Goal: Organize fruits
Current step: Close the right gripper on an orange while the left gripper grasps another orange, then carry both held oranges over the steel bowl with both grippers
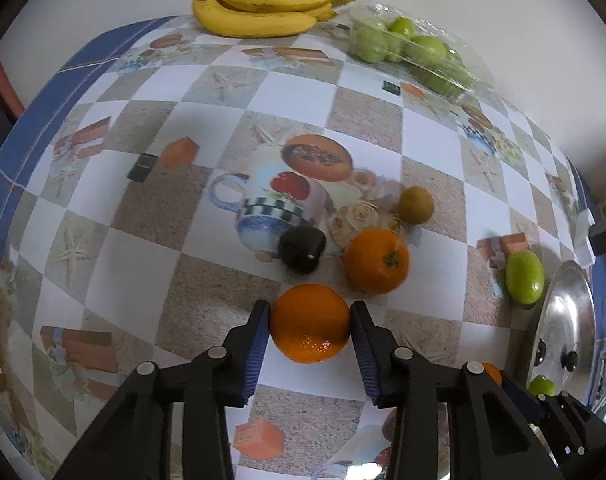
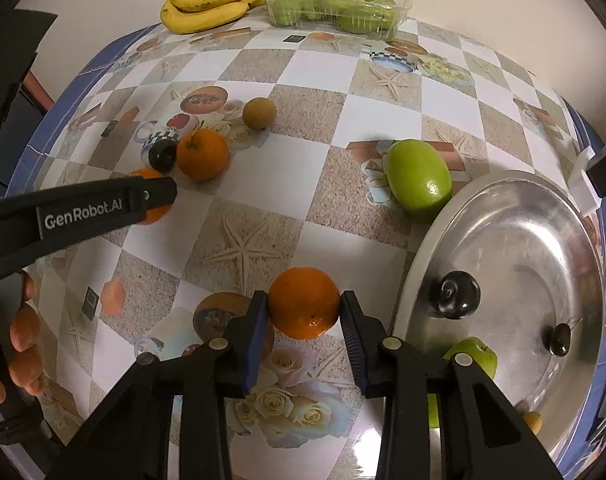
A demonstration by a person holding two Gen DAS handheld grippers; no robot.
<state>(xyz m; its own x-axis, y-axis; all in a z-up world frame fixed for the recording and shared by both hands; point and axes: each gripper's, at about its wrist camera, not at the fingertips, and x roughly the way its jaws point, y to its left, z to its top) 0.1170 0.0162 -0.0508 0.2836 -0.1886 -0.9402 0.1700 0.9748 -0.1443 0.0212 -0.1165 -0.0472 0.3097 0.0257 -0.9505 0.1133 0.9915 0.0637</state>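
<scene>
The left claw [image 1: 310, 322] and right claw [image 2: 304, 312] each clamp an orange [image 1: 310, 324] across its middle; firm, smooth, likely to roll.

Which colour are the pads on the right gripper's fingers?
Blue, ribbed pads; the right wrist view shows them best.

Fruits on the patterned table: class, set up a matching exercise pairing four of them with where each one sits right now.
Column one:
1. bananas
2. dark plum
3. small brown fruit
4. orange without a stem

Column two:
A. between the pads of the right claw
B. on the metal tray
C. at the far edge, beside the clear plastic box of green fruit
D. loose on the tablecloth, just beyond the orange with a stem

Pairs: 1-C, 2-B, 3-D, 4-A
</scene>
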